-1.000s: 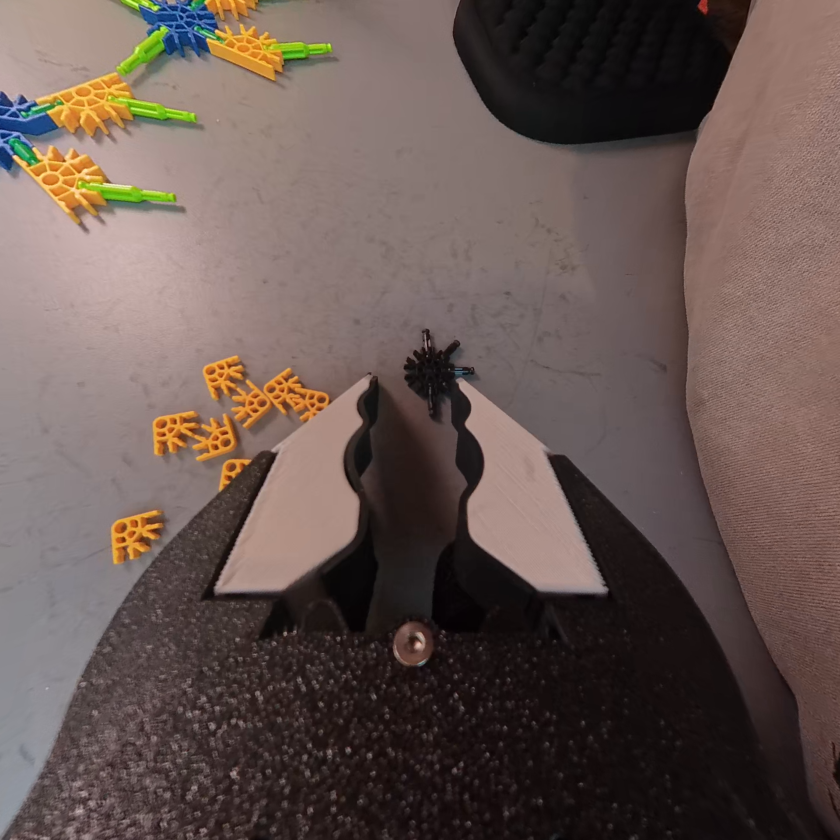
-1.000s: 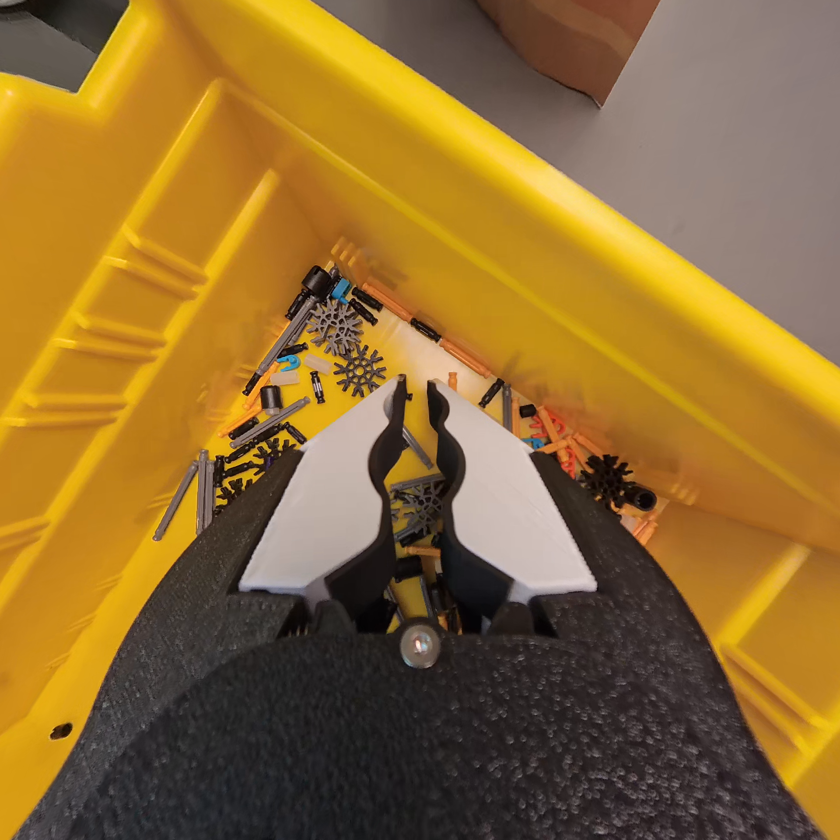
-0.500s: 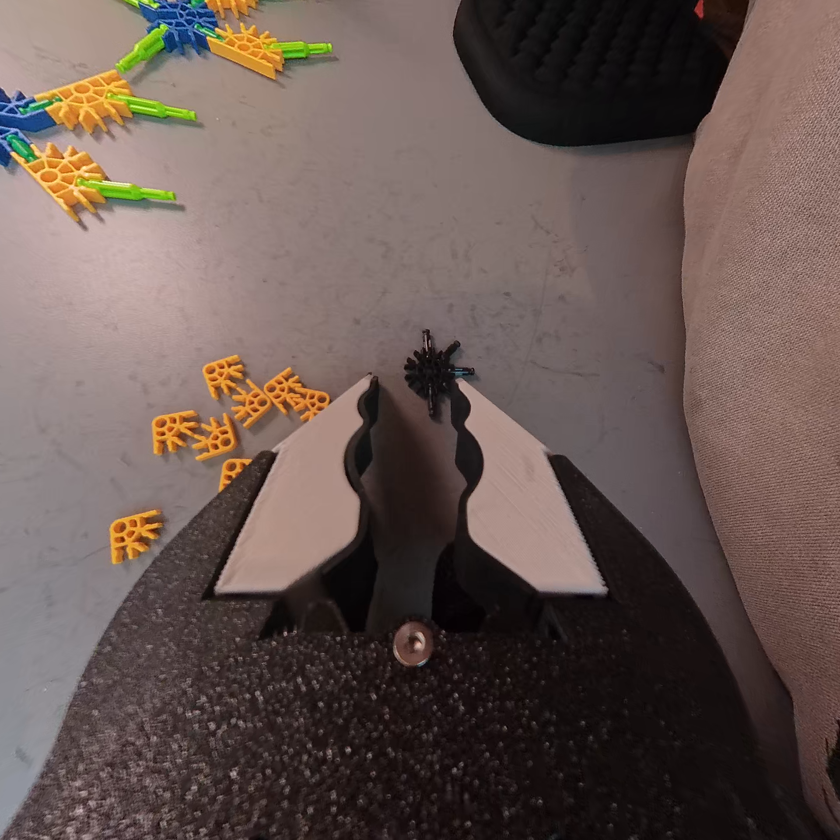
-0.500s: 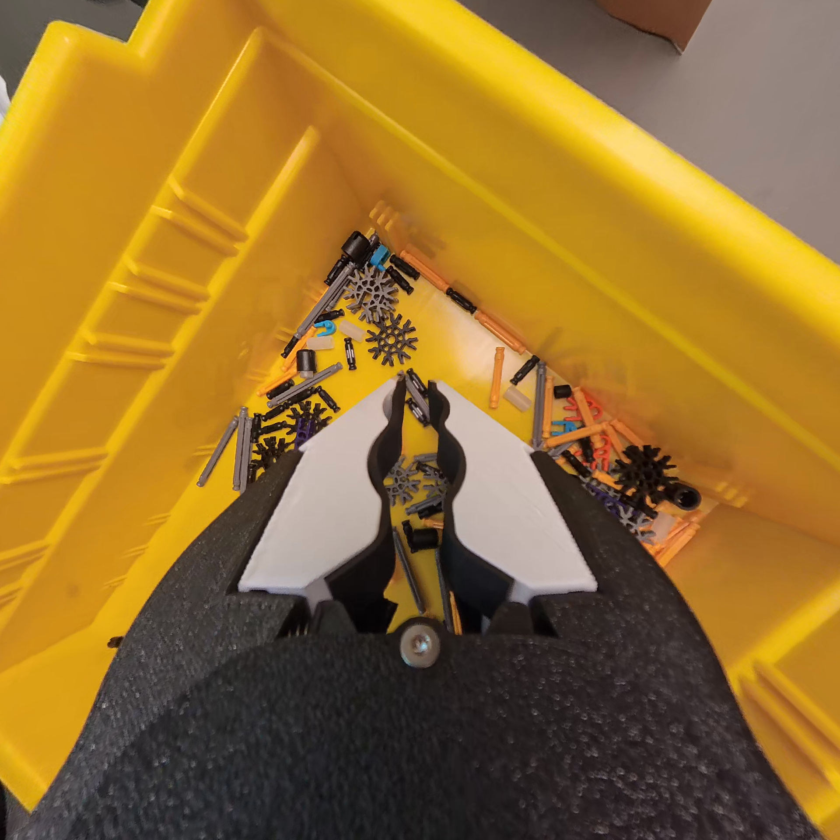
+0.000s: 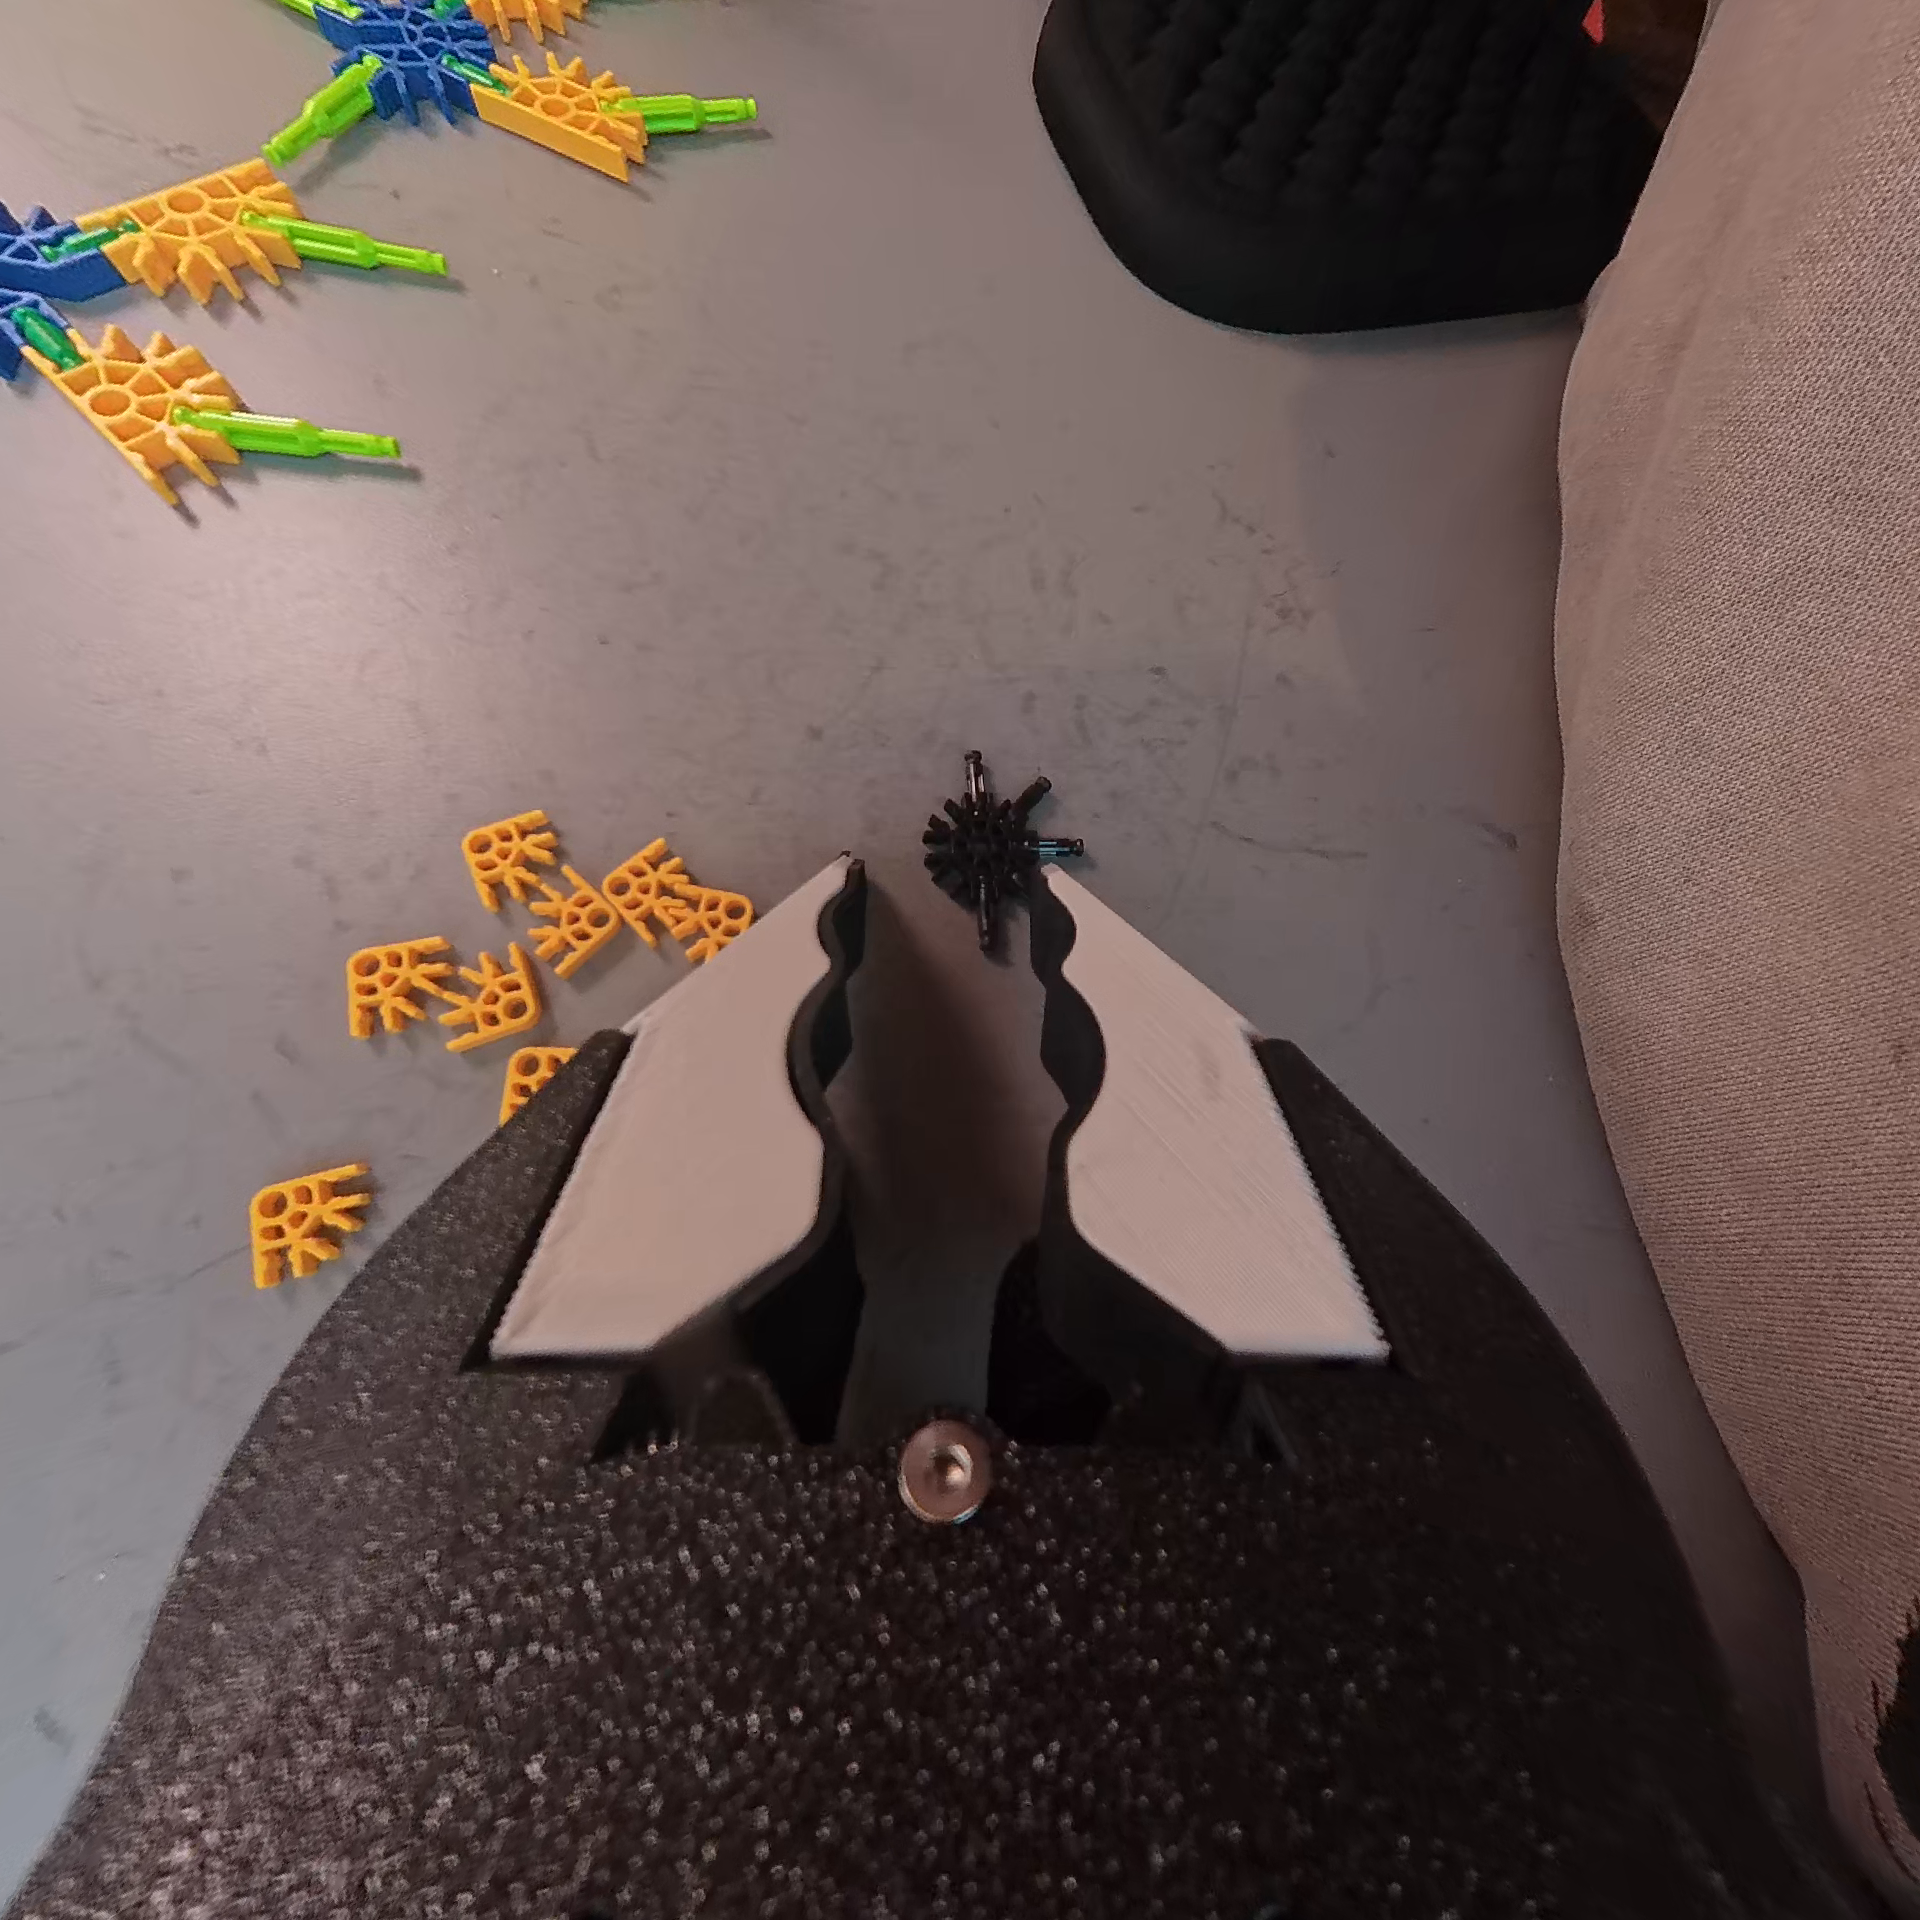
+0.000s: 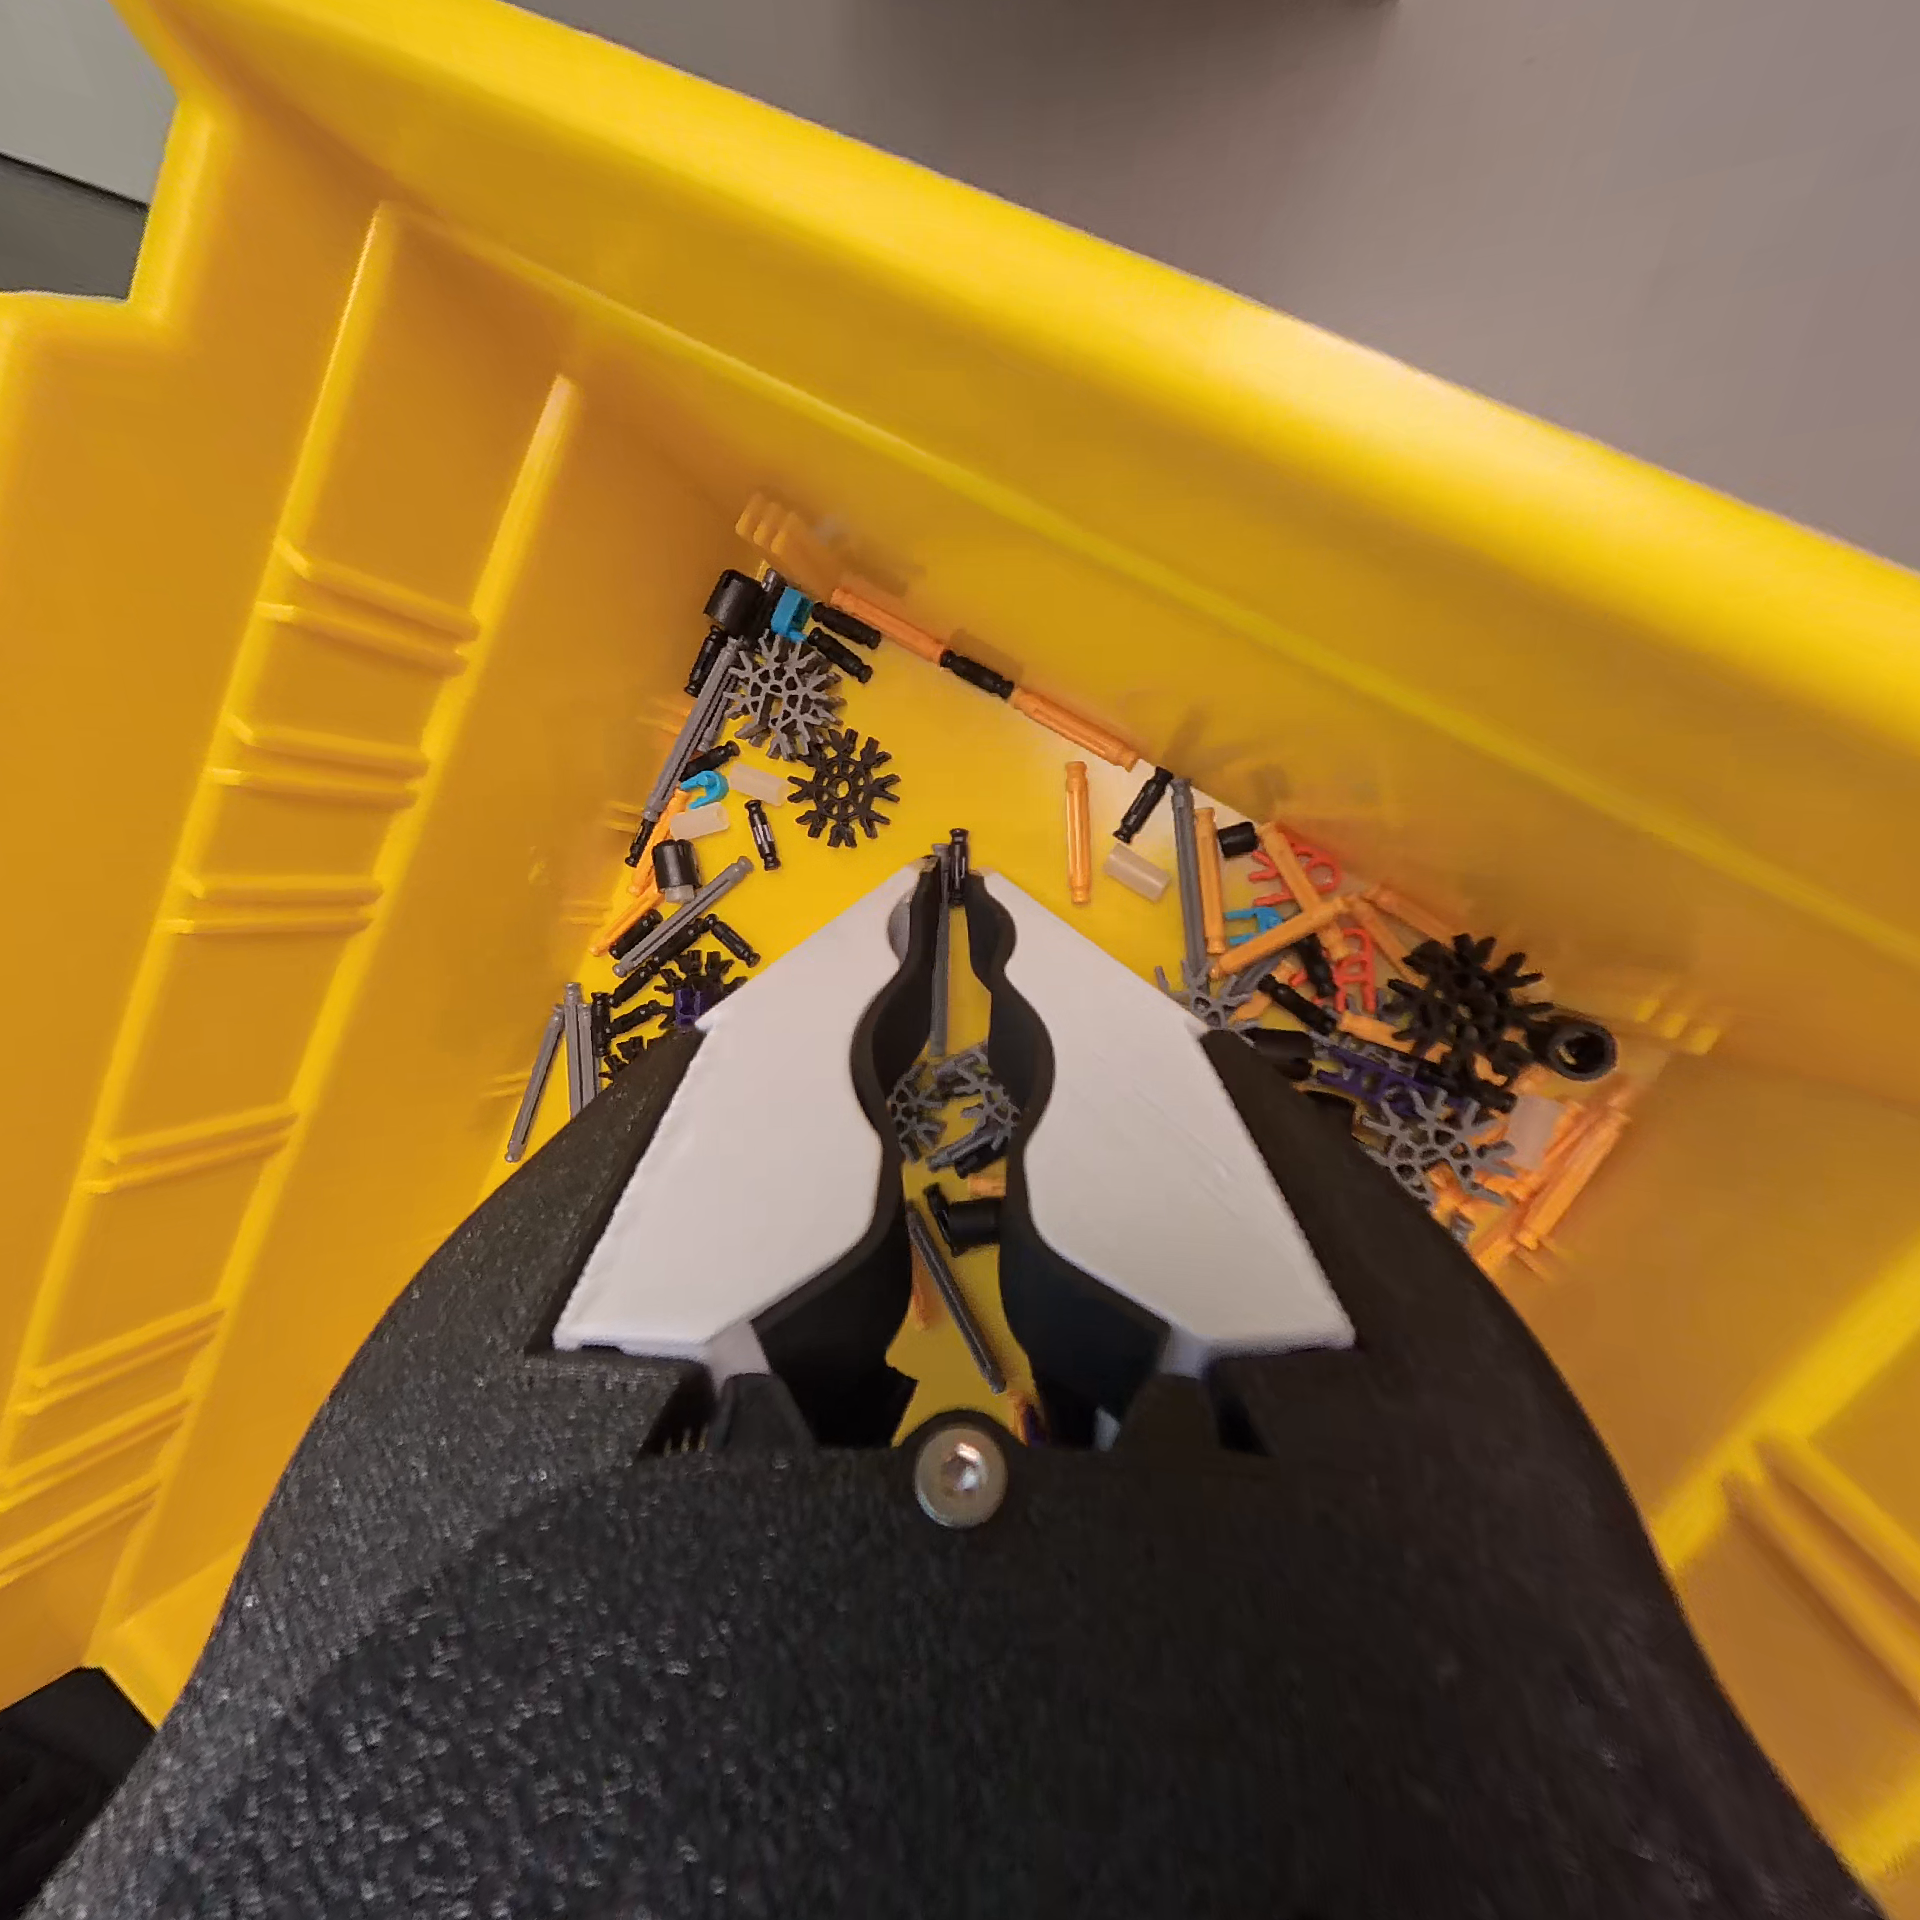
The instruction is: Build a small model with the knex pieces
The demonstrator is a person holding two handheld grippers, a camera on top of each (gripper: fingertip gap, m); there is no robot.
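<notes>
The left gripper (image 5: 951, 873) rests low over a grey table (image 5: 831, 520), its jaws spread apart and holding nothing. A black spoked connector (image 5: 987, 844) with short rods plugged into it lies on the table just beyond the tips, close to the right finger. Loose yellow connectors (image 5: 499, 935) are scattered to the left, and a built piece (image 5: 208, 249) of blue, yellow and green parts lies at the far left. A black studded pad (image 5: 1340, 145) sits far right, and beige fabric (image 5: 1745, 831) runs down the right edge.

The right gripper (image 6: 954, 878) reaches into a yellow bin (image 6: 1039, 364), its jaws clenched on a thin rod (image 6: 948, 935), dark at the tip and grey below, standing lengthwise between the fingers. Small rods and grey and black snowflake connectors (image 6: 842, 784) litter the bin floor around and beneath it.
</notes>
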